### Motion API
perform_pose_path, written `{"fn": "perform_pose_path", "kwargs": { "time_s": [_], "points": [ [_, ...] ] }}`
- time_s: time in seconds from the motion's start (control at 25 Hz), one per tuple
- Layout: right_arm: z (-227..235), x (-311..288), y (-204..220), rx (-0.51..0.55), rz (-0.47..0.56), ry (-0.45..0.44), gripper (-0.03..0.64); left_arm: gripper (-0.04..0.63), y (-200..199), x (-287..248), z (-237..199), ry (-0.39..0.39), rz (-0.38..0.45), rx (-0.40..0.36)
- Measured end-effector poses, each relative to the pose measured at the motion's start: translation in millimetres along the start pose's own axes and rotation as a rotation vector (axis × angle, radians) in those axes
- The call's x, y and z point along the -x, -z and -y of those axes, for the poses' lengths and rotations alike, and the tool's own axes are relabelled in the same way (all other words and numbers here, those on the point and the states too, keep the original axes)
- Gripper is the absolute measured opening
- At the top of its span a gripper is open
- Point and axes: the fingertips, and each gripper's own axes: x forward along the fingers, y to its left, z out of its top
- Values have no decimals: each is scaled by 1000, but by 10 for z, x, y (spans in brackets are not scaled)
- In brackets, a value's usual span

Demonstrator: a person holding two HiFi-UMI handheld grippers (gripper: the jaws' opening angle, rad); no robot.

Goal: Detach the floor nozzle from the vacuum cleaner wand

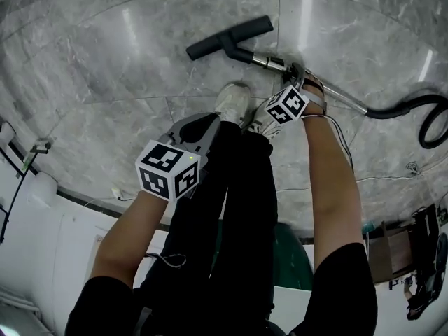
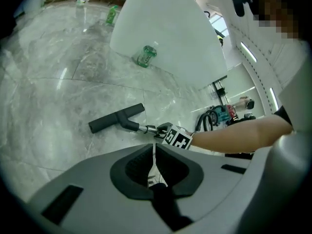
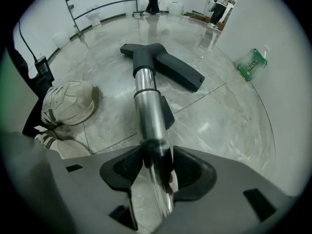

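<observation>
Upper centre of head view: floor nozzle [image 1: 227, 39], flat on the floor [image 1: 105, 61], not yet off the chrome wand [image 3: 148, 106]. Right gripper [image 3: 157, 165] clamped round that wand; left gripper [image 2: 153, 165] closed, empty. Looks rigid, light plastic; wand likely slick. Best grip: nozzle neck, beside the joint.

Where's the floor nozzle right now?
The floor nozzle lies on the marble floor at the head view's top centre, fitted on the wand, just beyond the right gripper clamping that wand.
</observation>
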Motion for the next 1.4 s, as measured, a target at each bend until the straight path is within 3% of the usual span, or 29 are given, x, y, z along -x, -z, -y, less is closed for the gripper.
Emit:
{"fn": "perform_pose_path", "kwargs": {
  "time_s": [0.28,0.32,0.44,0.6,0.8,0.92,1.0,1.12,1.24,1.32,1.4],
  "points": [
    [-28,468,-52,42,33,-87,201,5,-281,123,205,32,115,65],
    [-15,595,-73,43,46,-88,200,26,-337,133,253,50,138,84],
    [-8,1031,-209,17,92,-116,201,229,-420,116,331,84,167,184],
    [12,1733,-558,-28,227,-192,201,294,-474,73,360,69,193,299],
    [-138,2491,-942,-15,462,-343,198,295,-875,383,358,-24,440,293],
    [-260,2716,-1008,5,509,-413,195,295,-1051,573,207,-35,541,401],
    [-343,2818,-1022,1,516,-454,193,295,-1062,646,116,-42,561,452],
    [-449,2944,-1033,-9,512,-501,187,290,-965,690,52,-24,525,478],
    [-540,3016,-1017,-5,494,-522,186,146,-877,738,49,104,526,576],
    [-588,3023,-1000,6,479,-538,186,126,-858,780,96,180,546,582],
    [-657,3014,-991,19,454,-597,186,126,-824,817,131,210,544,540]
  ]
}}
